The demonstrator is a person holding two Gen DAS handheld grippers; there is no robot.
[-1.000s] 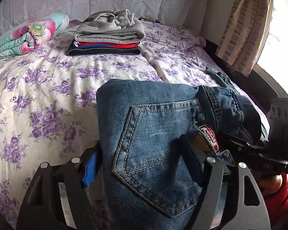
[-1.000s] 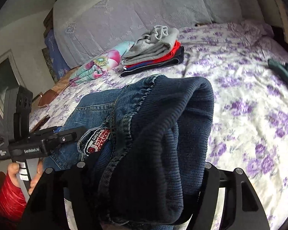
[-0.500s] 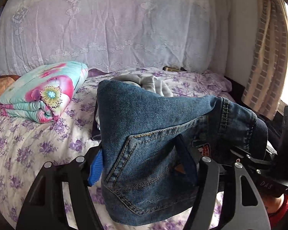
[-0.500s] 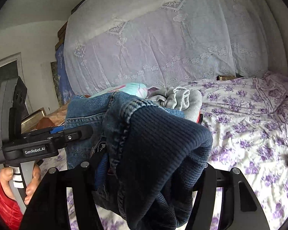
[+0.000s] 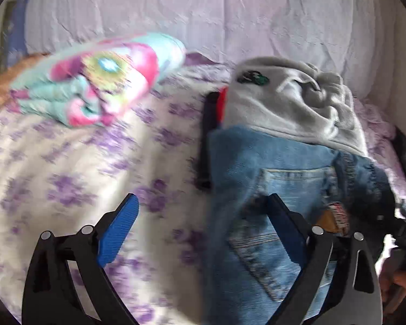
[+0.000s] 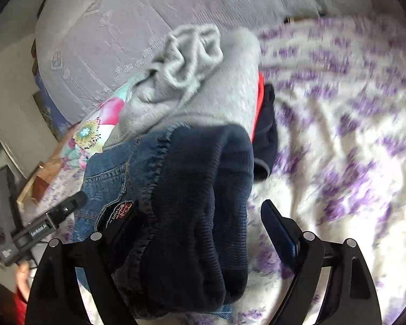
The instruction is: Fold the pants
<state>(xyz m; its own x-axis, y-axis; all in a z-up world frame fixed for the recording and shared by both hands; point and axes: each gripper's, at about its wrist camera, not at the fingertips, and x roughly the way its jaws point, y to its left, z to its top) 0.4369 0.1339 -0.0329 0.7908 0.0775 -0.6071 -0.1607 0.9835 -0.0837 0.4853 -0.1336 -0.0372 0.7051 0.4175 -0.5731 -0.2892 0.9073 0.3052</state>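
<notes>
The folded blue jeans [image 5: 278, 178] lie against the near edge of a stack of folded clothes topped by a grey garment [image 5: 289, 103]. My left gripper [image 5: 203, 200] has its jaws opening wide. Its left pad [image 5: 116, 233] stands clear over the bedspread and its right finger [image 5: 284, 227] lies over the denim. In the right wrist view the jeans [image 6: 192, 195], dark ribbed waistband foremost, sit between the opening jaws of my right gripper [image 6: 200, 205]. Its right finger [image 6: 278, 230] is clear of the cloth. The left finger is partly hidden behind the denim.
A red and a dark navy garment [image 6: 268, 124] sit under the grey one. A folded floral blanket [image 5: 100, 92] lies at the left by the lace-covered headboard [image 5: 230, 13]. The purple-flowered bedspread [image 6: 338, 135] stretches to the right. A hand holds the left gripper's body [image 6: 40, 227].
Both grippers carried the jeans across the bed to the clothes stack by the headboard. Both pairs of jaws have spread wide and no longer clamp the denim.
</notes>
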